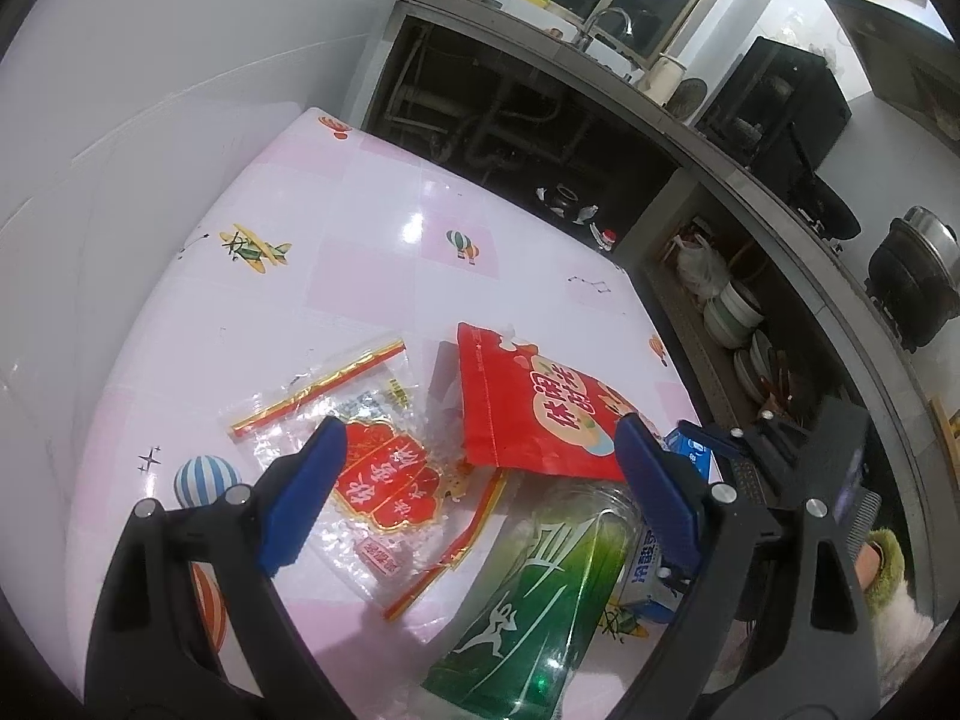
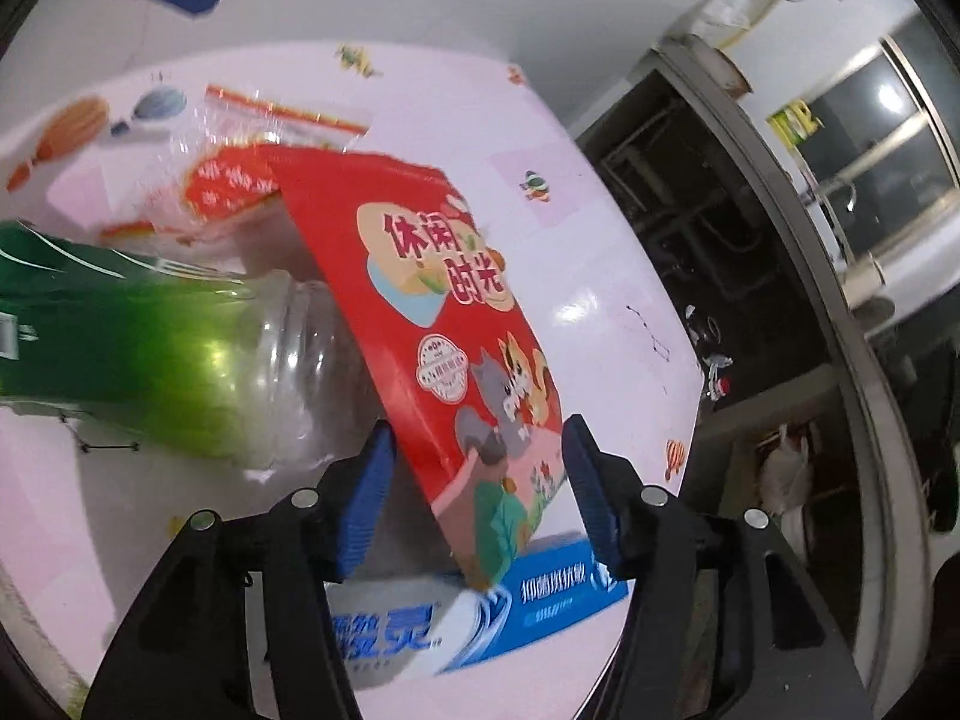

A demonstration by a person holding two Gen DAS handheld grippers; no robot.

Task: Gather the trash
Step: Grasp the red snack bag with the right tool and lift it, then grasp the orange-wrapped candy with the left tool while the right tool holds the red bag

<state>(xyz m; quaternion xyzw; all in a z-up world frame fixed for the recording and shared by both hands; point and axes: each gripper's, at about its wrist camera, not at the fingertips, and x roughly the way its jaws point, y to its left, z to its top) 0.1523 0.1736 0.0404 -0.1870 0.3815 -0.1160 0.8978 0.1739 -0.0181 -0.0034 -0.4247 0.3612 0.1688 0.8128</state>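
Trash is piled on the table (image 1: 372, 252), pink-and-white check cloth with plane and balloon prints; taking the red snack pouch (image 2: 444, 330) as the reference. Right gripper (image 2: 480, 480) has jaws apart, blue pads either side of the pouch's lower end with a visible gap on both sides, so nothing clamped. Pouch is tilted, its bottom edge resting over the blue-and-white toothpaste box (image 2: 480, 618), which lies flat on the table just in front of it. Clear plastic bottle (image 2: 180, 354) with green label lies on its side to the left of the pouch, partly tucked under its edge; cannot tell if they touch. Behind the pouch on its left, a clear cellophane wrapper (image 1: 366, 450) with a red-and-gold label lies flat on the cloth. Left gripper (image 1: 480, 480) also has jaws wide apart, hovering above the pile with wrapper, pouch corner and bottle top all showing between the pads, gripping none. Right view is motion-blurred around the bottle. Kitchen counter (image 1: 750, 174) stands well beyond the pouch, past the table edge
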